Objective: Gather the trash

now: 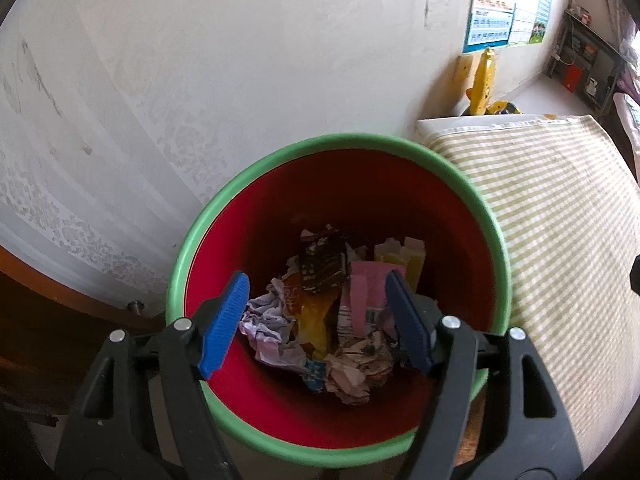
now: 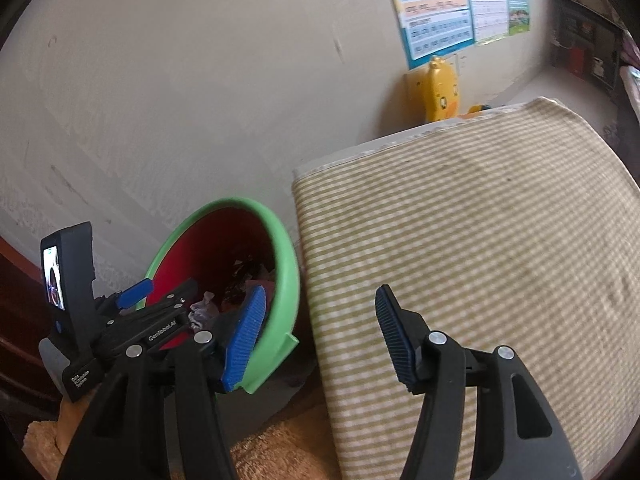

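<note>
Two tools are out, both spread open and holding nothing. On the left, the left tool (image 1: pixel 316 316) hangs over the green-rimmed red bin (image 1: pixel 400 148), where crumpled paper and wrappers (image 1: pixel 320 312) lie at the bottom. Rightward, the right tool (image 2: pixel 320 336) hovers by the striped desk cloth (image 2: pixel 500 240). This looks like the moment after a drop; next comes finding more trash, none visible here.

bin (image 1: pixel 460 168) near rim behind gripper arms | trash pile (image 1: pixel 320 312) partly behind blue pads, labels unreadable | wall posters (image 2: pixel 436 8) blurred, cut by top edge | shelf (image 2: pixel 588 48) items indistinct
</note>
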`<state>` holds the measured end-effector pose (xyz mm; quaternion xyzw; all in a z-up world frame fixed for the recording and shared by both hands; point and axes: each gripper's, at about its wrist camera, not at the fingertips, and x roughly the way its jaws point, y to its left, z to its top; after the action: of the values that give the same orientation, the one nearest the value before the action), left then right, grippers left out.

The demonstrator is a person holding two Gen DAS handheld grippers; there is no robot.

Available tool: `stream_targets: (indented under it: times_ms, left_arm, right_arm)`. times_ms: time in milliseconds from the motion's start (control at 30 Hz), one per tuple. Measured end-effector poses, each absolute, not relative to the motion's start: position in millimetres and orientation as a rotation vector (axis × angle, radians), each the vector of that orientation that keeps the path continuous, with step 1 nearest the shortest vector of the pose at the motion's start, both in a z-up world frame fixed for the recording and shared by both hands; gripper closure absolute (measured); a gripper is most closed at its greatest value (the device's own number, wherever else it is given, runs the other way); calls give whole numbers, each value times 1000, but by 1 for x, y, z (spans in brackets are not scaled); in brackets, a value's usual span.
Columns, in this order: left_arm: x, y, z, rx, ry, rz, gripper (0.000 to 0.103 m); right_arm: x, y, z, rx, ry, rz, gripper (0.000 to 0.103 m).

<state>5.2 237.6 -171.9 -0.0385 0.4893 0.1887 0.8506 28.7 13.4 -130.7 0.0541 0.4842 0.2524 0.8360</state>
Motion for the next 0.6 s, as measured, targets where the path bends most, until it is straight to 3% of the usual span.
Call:
stream_targets:
  times_ms: [367, 467, 600]
  left_arm:
    - [15, 163, -130, -2, 922, 274, 27]
    - [20, 134, -118, 19, 892, 216, 24]
    - [27, 97, -102, 49, 840, 136, 20]
  right_arm:
    - [9, -66, -97, 143, 866, 359, 31]
    - [4, -91, -88, 162, 828, 312, 21]
    - [-3, -122, -77, 199, 767, 259, 14]
